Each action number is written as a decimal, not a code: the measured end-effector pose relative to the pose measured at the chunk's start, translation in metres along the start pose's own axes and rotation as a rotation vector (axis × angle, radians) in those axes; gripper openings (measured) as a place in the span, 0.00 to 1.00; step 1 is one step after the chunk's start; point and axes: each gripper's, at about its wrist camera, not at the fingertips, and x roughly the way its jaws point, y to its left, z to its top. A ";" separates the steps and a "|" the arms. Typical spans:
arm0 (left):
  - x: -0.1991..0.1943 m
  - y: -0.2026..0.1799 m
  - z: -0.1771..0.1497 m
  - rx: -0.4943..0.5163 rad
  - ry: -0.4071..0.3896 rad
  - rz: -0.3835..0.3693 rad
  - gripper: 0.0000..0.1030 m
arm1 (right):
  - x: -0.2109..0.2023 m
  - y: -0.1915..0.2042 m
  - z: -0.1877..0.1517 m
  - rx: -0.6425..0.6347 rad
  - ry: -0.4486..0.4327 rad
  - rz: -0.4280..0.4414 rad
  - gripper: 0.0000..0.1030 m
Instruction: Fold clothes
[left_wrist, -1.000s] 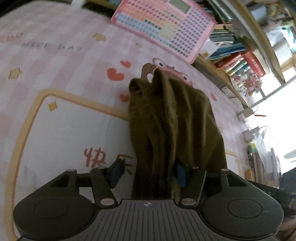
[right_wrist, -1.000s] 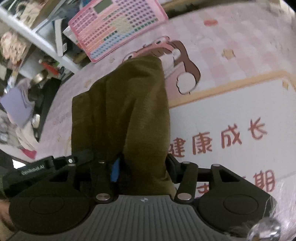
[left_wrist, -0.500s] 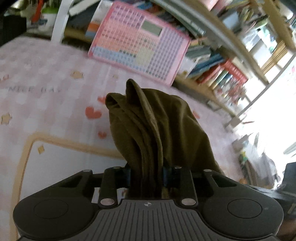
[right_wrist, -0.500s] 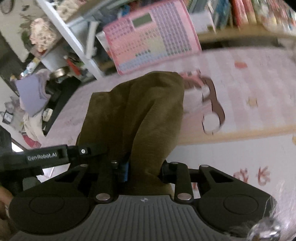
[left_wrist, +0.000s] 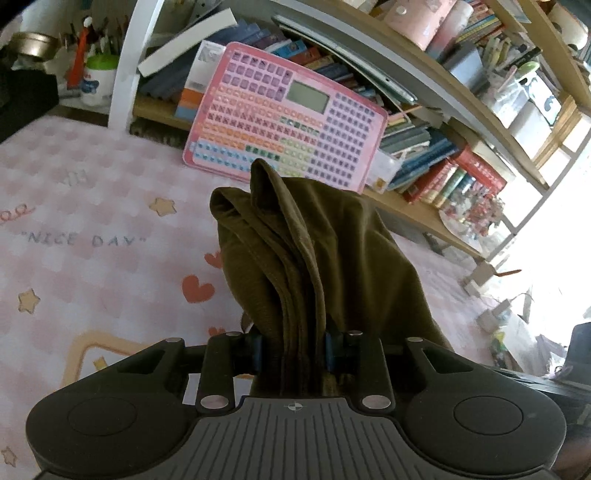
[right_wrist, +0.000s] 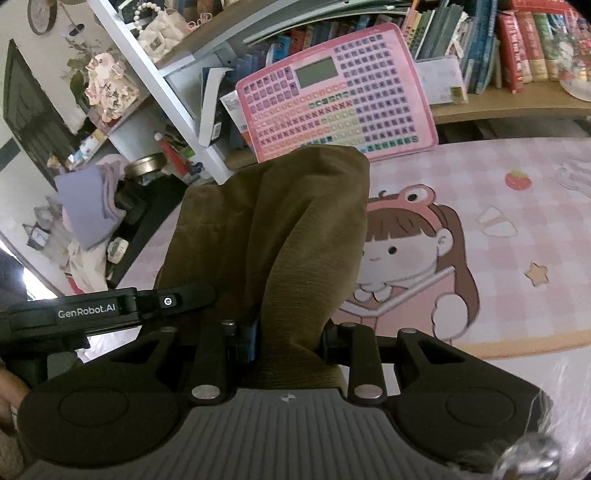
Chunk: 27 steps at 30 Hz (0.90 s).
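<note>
left tongs (left_wrist: 293, 350) clamped on olive-brown ribbed knit garment (left_wrist: 295, 258) | right tongs (right_wrist: 286, 341) clamped likewise | garment bunched, raised over pink checked cartoon mat (right_wrist: 498, 229), extending forward from both

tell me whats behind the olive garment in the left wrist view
Behind the olive garment stands a pink keyboard toy, leaning against a bookshelf. The toy's lower edge and the stretch of pink mat beyond the cloth are covered.
</note>
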 end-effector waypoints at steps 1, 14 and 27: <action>0.001 0.001 0.003 0.002 -0.002 0.006 0.27 | 0.002 -0.001 0.002 0.000 -0.001 0.008 0.26; 0.042 0.051 0.066 -0.005 -0.040 -0.015 0.27 | 0.068 0.002 0.052 0.057 -0.022 0.020 0.26; 0.086 0.095 0.107 0.011 -0.010 -0.062 0.27 | 0.131 0.005 0.083 0.120 -0.025 -0.032 0.26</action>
